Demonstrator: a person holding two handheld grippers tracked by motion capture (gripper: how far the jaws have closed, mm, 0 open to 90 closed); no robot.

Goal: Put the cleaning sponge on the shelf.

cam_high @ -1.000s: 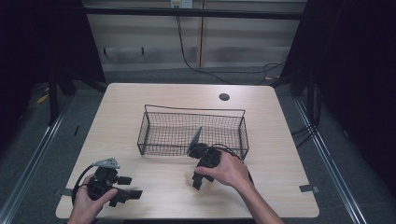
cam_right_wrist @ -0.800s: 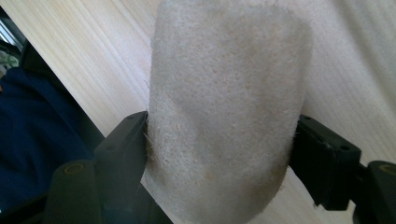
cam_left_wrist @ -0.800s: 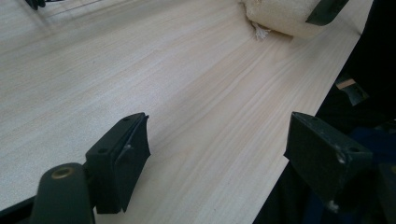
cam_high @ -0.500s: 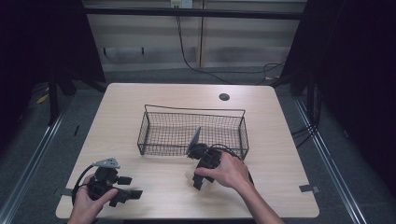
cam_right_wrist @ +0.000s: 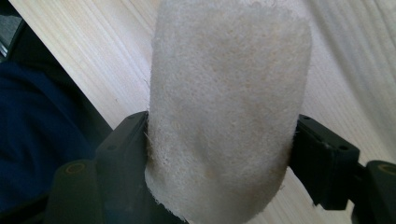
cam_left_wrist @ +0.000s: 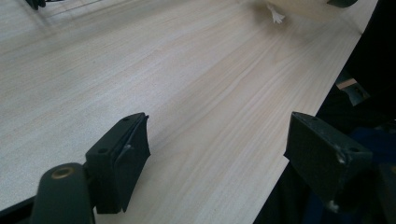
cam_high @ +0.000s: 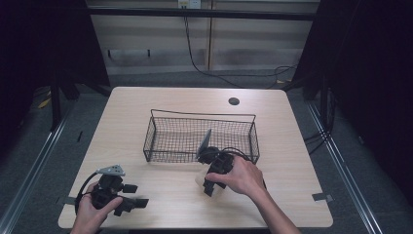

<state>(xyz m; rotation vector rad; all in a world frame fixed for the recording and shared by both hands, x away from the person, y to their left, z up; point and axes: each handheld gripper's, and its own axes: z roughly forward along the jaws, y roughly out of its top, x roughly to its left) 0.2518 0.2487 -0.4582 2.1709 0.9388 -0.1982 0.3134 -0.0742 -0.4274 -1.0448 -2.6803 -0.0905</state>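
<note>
While right hand-held gripper (cam_right_wrist: pixel 219 154) stayed clamped on beige felt pad (cam_right_wrist: pixel 229 112), nothing shifted; left hand-held gripper (cam_left_wrist: pixel 233 154) sat wide open, empty, on surface (cam_high: pixel 146 117). You hadn't reached wire basket (cam_high: pixel 155 127) yet.

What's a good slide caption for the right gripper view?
Right claw shut on a beige fuzzy cloth pad above the pale wooden table.

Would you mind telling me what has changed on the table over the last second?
Nothing has visibly moved. The right gripper stays shut on the beige fuzzy piece just in front of the wire basket, and the left gripper stays open, resting near the table front left corner.
</note>
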